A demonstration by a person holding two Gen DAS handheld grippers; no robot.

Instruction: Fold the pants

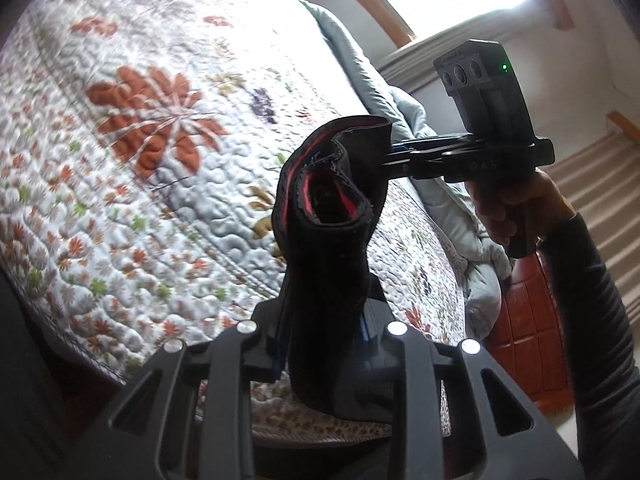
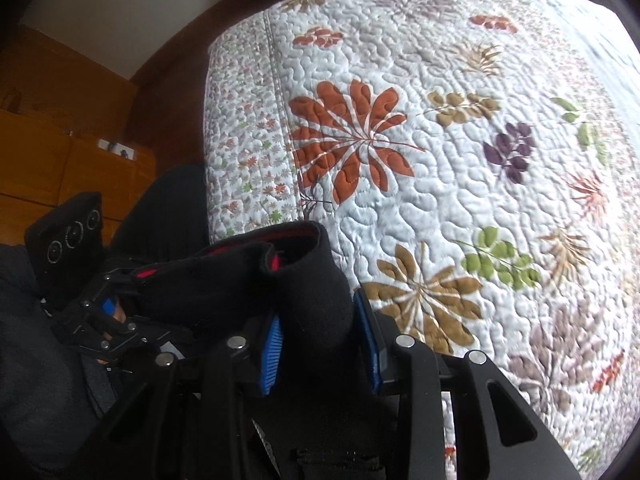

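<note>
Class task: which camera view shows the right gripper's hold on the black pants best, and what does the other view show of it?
The right wrist view: the right gripper's blue pads squeeze the black pants close up. The left wrist view shows that gripper side-on, fingertips buried in the cloth.

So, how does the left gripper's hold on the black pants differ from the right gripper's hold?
The left gripper holds the black pants from below, so the fabric stands up out of it; the right gripper comes in from the side and pinches the upper edge. In the right wrist view, the right gripper's blue pads show plainly beside the cloth, while the left gripper's pads are mostly covered. Both are shut on the pants, held above the floral quilt.
</note>
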